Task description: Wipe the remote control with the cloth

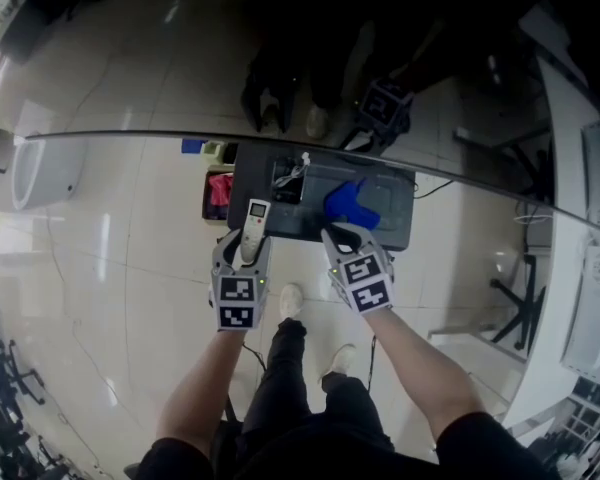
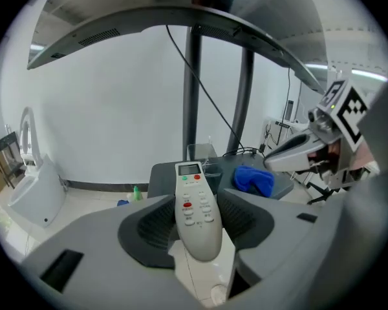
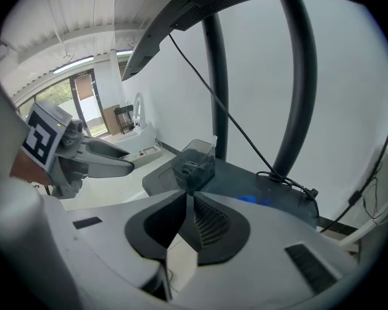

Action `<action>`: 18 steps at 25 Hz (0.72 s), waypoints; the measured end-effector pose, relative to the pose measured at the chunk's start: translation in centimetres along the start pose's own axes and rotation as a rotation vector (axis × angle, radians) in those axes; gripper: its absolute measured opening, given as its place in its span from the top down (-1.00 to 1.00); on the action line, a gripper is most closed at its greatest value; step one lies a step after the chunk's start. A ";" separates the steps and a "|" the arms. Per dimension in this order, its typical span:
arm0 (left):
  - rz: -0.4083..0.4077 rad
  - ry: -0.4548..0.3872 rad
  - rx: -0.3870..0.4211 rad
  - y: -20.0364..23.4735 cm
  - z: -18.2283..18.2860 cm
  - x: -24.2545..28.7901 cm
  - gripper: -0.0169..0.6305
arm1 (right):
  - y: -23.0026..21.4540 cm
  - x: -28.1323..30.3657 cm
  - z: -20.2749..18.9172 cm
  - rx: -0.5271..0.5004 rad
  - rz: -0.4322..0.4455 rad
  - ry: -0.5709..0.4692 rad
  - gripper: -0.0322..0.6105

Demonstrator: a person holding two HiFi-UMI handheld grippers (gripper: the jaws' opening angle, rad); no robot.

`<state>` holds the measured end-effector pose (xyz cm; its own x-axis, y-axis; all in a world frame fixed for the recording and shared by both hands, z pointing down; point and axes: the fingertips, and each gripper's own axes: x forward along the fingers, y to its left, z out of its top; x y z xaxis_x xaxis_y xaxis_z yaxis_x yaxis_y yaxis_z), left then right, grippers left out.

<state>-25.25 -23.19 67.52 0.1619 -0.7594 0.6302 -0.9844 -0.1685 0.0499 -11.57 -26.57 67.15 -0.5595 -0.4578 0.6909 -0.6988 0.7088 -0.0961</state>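
Pinching the one remote control (image 2: 196, 206) between its fingers, the left gripper (image 1: 244, 252) holds it just off the bench's (image 1: 394, 220) near edge, while the single blue cloth (image 1: 348, 204) lies on the bench. The right gripper (image 3: 189, 203), fingers nearly pressed together and empty, hovers by the cloth; so closed, it would likely shove the cloth rather than catch it.

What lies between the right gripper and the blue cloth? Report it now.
Nothing. The head view shows only bare dark table between the right gripper and the cloth, which sit close together.
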 end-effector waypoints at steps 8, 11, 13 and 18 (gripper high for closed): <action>-0.059 -0.068 0.027 -6.2 2.7 -4.5 0.31 | -2.9 -0.4 -1.9 -0.034 -0.036 0.019 0.53; -0.082 -0.093 0.038 -7.6 3.8 -5.5 0.31 | -4.0 -0.2 -1.8 -0.026 -0.050 0.017 0.51; -0.098 -0.114 0.046 -8.5 4.6 -6.4 0.31 | -4.2 -1.0 -1.4 -0.021 -0.056 0.002 0.51; -0.126 -0.188 0.103 -12.4 7.3 -10.5 0.31 | -3.8 -5.8 0.0 -0.024 -0.063 -0.061 0.51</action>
<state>-14.28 -17.69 54.65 0.3022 -0.8305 0.4680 -0.9452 -0.3248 0.0339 -5.67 -26.62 63.52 -0.5414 -0.5332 0.6500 -0.7229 0.6901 -0.0360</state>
